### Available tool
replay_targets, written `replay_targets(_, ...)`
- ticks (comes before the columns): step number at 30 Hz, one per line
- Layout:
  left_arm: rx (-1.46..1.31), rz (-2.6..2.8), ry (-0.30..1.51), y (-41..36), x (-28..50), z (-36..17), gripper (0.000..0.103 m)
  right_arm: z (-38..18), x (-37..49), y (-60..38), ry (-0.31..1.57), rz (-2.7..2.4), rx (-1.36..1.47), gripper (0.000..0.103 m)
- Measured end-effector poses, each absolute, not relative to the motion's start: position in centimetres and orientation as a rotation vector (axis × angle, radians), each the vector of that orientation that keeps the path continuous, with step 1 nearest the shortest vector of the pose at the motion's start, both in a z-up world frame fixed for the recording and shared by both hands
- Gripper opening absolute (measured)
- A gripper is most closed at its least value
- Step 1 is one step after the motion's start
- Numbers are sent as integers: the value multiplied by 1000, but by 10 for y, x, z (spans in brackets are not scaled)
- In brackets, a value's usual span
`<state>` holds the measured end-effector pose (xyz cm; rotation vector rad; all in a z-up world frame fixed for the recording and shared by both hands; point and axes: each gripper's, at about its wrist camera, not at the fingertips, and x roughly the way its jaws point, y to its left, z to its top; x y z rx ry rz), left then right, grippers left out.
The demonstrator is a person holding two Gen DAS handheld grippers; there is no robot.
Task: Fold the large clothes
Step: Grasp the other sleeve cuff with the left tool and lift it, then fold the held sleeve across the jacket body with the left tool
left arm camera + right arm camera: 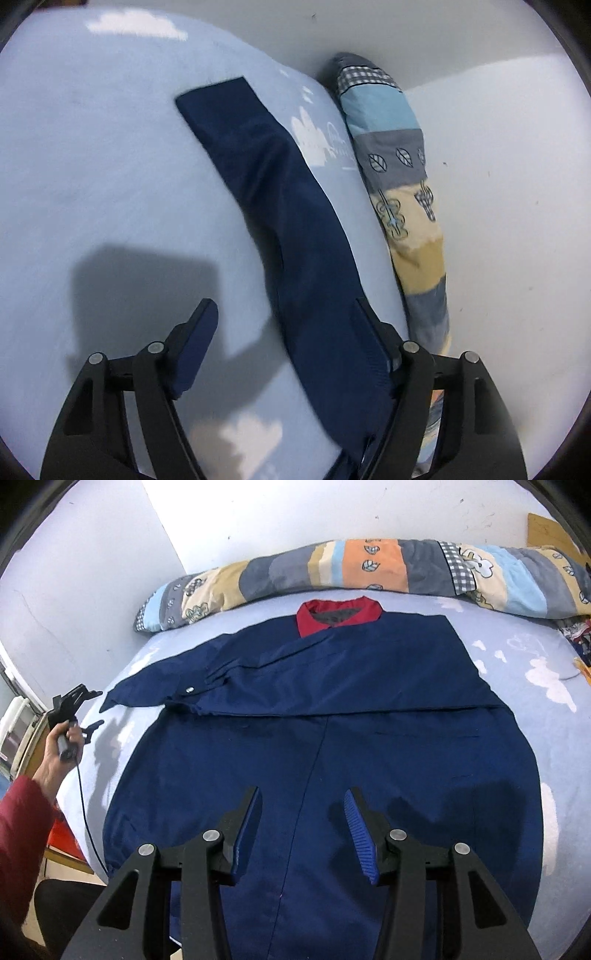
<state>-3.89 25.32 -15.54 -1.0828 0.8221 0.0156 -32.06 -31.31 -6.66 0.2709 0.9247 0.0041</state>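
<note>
A large navy jacket [332, 716] with a red collar [334, 618] lies flat on a light blue bed sheet [535, 653]. One sleeve is folded across its chest; the other sleeve [280, 206] stretches out to the left. My left gripper [284, 314] is open above that sleeve's cuff end, its right finger over the cloth, holding nothing. It also shows in the right wrist view [94, 707], held in a hand at the bed's left edge. My right gripper [301, 812] is open and empty above the jacket's lower part.
A long patchwork quilt roll [369, 566] lies along the white wall behind the jacket; it also shows in the left wrist view [402, 184]. The bed's left edge [88, 834] drops to an orange object and furniture. A red-sleeved arm [22, 823] holds the left gripper.
</note>
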Motion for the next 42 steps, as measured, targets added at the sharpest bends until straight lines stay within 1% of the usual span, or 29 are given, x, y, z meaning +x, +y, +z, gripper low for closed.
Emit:
replay_targets(6,-1189,-24,750,275,2,-185,73,-76,-311,-310,952,-8,272,49)
replay_targets(11,-1211,-29,625,298,35,-186,73,-83,-306,-312,962,-42,272,49)
replay_targets(12,-1202,-18,613,300,37,-185,61,-85,-306,-312,965,-51,269,49)
replay_targets(13,-1178,-1,603,303,41,-183,46,-85,-305,-313,964,-55,267,49)
replay_targets(14,-1164,0,618,305,45,-183,11,-86,-305,-314,963,-62,264,49)
replay_targets(15,-1155,0,637,308,50,-183,8,-86,-304,-315,962,-68,264,49)
replay_targets(20,-985,1,613,300,46,-144,8,-84,-304,-318,940,-89,279,49)
replay_targets(24,-844,-77,564,271,39,-81,8,-78,-309,-324,910,-101,300,49)
replay_targets(28,-793,-164,537,237,32,-24,8,-67,-316,-331,871,-115,318,49)
replay_targets(35,-689,-308,511,154,4,90,8,-43,-340,-354,775,-132,377,50)
replay_targets(36,-661,-335,504,133,-4,114,8,-39,-345,-359,757,-133,388,50)
replay_targets(39,-613,-406,496,87,-20,155,8,-28,-359,-373,713,-138,416,51)
replay_targets(42,-530,-484,505,19,-42,192,8,-20,-375,-387,674,-143,445,51)
